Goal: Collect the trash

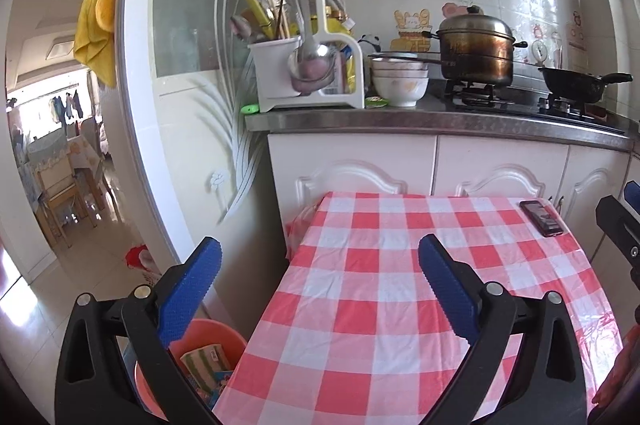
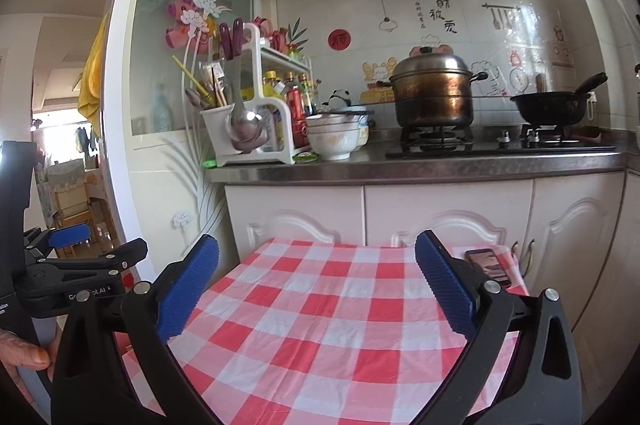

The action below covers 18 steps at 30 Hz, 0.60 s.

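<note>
So both our grippers are up over the checkered table [image 1: 360,305] with jaws spread wide and nothing in either one, left gripper [image 1: 320,265] and right gripper [image 2: 316,265] alike. The trash we can spot sits in the orange bucket [image 1: 228,337] on the floor, hard against the table's near left edge, below and left of the left gripper's jaws, so that hand's clearly the nearer one. Only other thing on the cloth is a phone [image 1: 541,218] at the far right corner, which we'd guess isn't trash.
</note>
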Each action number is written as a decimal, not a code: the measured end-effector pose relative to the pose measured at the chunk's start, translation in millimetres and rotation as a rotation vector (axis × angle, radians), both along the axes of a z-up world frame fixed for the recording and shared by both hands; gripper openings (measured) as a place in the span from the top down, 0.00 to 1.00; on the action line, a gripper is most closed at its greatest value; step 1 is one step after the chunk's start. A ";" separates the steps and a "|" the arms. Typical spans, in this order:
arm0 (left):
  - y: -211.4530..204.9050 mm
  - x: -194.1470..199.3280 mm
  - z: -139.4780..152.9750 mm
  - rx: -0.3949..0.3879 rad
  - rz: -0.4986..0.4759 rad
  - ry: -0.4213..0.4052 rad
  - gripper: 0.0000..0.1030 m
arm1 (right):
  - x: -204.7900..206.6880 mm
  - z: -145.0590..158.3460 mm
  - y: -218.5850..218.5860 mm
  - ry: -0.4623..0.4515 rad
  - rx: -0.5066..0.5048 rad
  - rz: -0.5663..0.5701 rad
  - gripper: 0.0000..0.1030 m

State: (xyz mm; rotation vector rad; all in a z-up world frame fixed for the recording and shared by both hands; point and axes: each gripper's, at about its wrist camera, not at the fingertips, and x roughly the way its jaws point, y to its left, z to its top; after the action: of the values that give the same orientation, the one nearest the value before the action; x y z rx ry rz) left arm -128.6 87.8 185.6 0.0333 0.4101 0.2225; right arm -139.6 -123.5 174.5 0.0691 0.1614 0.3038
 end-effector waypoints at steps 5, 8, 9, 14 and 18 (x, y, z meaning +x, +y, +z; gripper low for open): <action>-13.7 -6.4 9.4 0.013 -0.023 -0.032 0.05 | -11.1 7.2 -11.9 -0.028 0.008 -0.032 0.04; -20.6 -9.4 14.5 0.016 -0.036 -0.047 0.05 | -18.5 11.0 -17.4 -0.045 0.006 -0.049 0.04; -22.6 -10.2 15.8 0.017 -0.039 -0.053 0.05 | -21.6 12.2 -18.9 -0.056 0.001 -0.059 0.04; -32.8 -14.7 21.7 0.034 -0.054 -0.077 0.05 | -32.0 15.6 -22.1 -0.078 -0.021 -0.086 0.04; -38.0 -18.7 26.7 0.035 -0.059 -0.097 0.05 | -38.4 17.7 -23.7 -0.088 -0.030 -0.103 0.04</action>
State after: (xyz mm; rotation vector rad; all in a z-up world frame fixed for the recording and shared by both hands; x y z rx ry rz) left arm -147.3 49.8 212.4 0.0686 0.3084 0.1723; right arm -178.0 -147.3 192.1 0.0345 0.0743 0.2007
